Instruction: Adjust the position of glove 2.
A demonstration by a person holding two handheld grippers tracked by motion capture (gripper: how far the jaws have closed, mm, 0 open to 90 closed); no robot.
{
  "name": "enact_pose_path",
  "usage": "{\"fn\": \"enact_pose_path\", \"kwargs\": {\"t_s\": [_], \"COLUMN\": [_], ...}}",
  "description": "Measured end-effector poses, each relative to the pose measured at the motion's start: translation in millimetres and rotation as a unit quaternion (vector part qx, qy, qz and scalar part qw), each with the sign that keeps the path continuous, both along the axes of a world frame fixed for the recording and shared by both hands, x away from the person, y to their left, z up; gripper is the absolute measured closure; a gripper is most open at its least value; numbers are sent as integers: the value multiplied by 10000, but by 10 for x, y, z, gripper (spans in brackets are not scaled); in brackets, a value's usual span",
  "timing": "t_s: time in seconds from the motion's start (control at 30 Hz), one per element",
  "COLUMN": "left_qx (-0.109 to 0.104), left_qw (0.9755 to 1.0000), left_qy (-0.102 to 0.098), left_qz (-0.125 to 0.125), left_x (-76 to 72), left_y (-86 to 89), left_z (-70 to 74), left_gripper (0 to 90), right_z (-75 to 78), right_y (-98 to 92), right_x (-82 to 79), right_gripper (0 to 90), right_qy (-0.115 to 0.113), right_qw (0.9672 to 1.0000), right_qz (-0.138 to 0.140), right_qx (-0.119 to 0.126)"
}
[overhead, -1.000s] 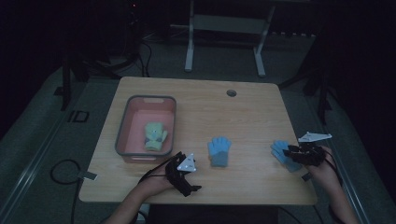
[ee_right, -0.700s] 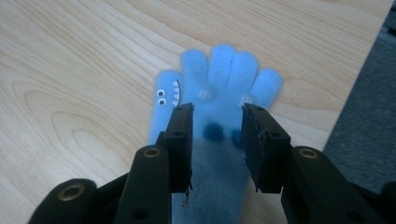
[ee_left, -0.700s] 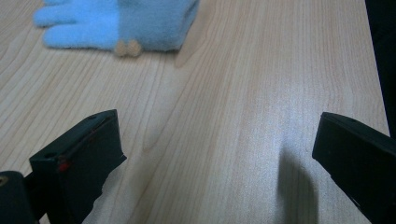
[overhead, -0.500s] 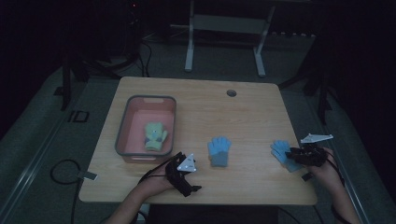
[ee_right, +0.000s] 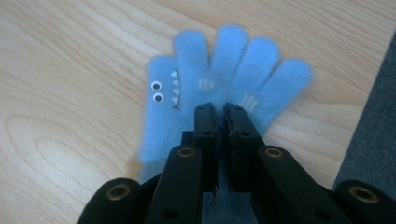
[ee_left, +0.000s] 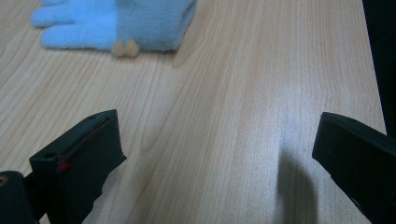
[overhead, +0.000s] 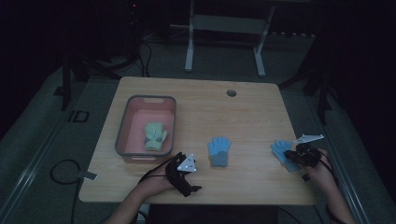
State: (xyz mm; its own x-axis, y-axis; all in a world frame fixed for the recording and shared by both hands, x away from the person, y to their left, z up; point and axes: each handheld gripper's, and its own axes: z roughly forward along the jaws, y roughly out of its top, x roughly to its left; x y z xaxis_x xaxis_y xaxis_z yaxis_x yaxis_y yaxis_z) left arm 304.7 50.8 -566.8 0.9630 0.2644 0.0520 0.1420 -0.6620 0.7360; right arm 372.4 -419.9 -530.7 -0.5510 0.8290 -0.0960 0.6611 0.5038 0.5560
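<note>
The right gripper point(ee_right: 217, 112) is pinching, fingers clenched, the soft, light blue fleece glove point(ee_right: 224, 84) lying near the surface's right edge, while the left gripper point(ee_left: 215, 154) is resting released.

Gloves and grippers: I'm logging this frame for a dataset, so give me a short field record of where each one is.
surface: wooden table
bin: pink tub, table's left part
green glove: inside the tub
middle blue glove: flat on the table, untouched
right blue glove: near the right edge, googly eyes and teeth on it
left gripper: jaws wide apart above bare wood
right gripper: jaws nearly together over the right glove; grip unclear
</note>
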Motion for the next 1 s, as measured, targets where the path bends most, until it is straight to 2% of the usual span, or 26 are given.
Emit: {"fn": "enact_pose_path", "kwargs": {"t_s": [0.07, 0.17, 0.23, 0.33, 0.47, 0.57, 0.63, 0.7, 0.9, 0.93, 1.0], "left_qx": [-6, -21, -57, -71, -74, -94, -77, -80, -82, -82, -83], "left_qw": [10000, 10000, 10000, 10000, 10000, 9999, 10000, 10000, 10000, 10000, 9999], "left_qy": [-8, -21, -28, -32, -27, -25, -33, -34, -32, -32, -39], "left_qz": [7, 12, 8, 17, 28, 35, 27, 40, 48, 48, 50], "left_x": [-1, 0, -1, -3, 0, -2, -1, -1, 0, 0, -1], "left_y": [2, 5, 9, 10, 11, 12, 12, 8, 9, 9, 8], "left_z": [6, 12, 22, 22, 24, 27, 27, 24, 24, 24, 24], "left_gripper": [18, 18, 18, 18, 18, 18, 18, 19, 18, 18, 18], "right_z": [34, 171, 316, 493, 627, 651, 649, 647, 654, 654, 634], "right_y": [31, 131, 220, 360, 566, 746, 788, 924, 1130, 1130, 1265], "right_x": [-10, -55, -90, -138, -188, -215, -215, -207, -210, -210, -216], "right_gripper": [860, 863, 863, 863, 863, 863, 863, 864, 864, 864, 863], "right_qy": [-19, -151, -291, -467, -547, -624, -624, -592, -618, -618, -654], "right_qw": [9999, 9995, 9984, 9973, 9949, 9934, 9934, 9908, 9876, 9876, 9871], "right_qz": [-125, -269, -438, -489, -582, -742, -758, -917, -1044, -1044, -1083], "right_qx": [-21, 87, 190, 272, 610, 613, 594, 795, 995, 995, 981]}}
